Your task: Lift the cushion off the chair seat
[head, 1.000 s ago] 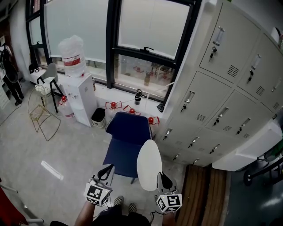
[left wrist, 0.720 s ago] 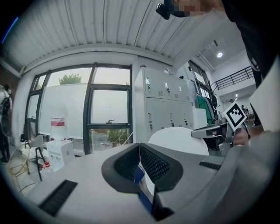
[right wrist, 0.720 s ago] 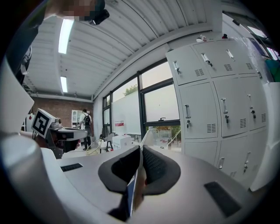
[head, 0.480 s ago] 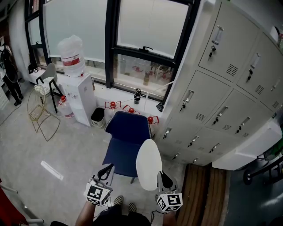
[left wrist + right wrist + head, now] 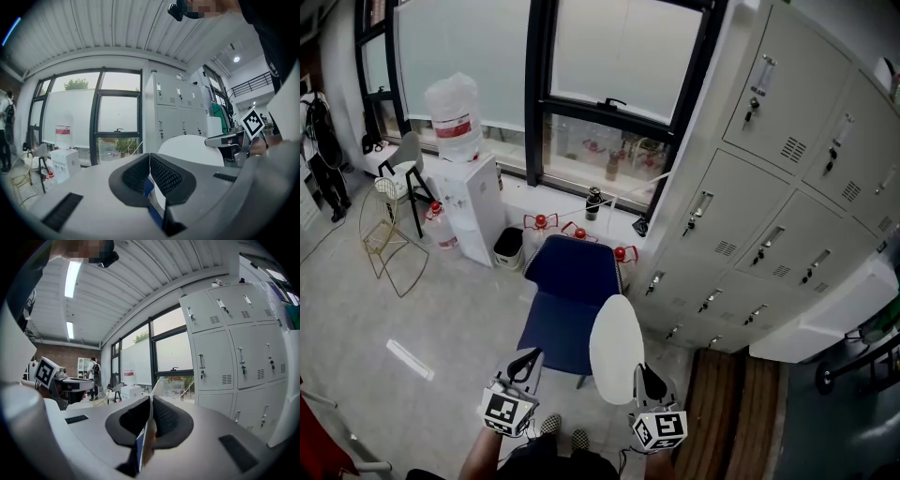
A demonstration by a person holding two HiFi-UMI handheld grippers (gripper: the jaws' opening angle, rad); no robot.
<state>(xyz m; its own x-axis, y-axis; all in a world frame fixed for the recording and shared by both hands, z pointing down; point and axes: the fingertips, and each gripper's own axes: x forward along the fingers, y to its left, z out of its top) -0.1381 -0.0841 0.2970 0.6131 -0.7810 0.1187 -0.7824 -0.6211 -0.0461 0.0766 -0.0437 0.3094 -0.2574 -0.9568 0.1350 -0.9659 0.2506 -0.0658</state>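
While nothing moves, the right gripper (image 5: 641,373) pinches the cushion (image 5: 616,345) in its jaws above the chair (image 5: 572,274): lifted. Left gripper (image 5: 529,358) jaws press together.

Matt cloth chair (image 5: 565,281), smooth cushion (image 5: 616,347), painted metal lockers (image 5: 769,206).

The left gripper (image 5: 150,158) has its two dark fingers (image 5: 166,176) closed, tip against tip; a narrow strip of blue and white shows in the gap below the tips. Just behind them, to the right, stands the white cushion (image 5: 190,149), and the right gripper (image 5: 213,139) meets its edge. Farther away are a large window (image 5: 117,122), grey lockers (image 5: 176,112) and a water dispenser (image 5: 63,161)
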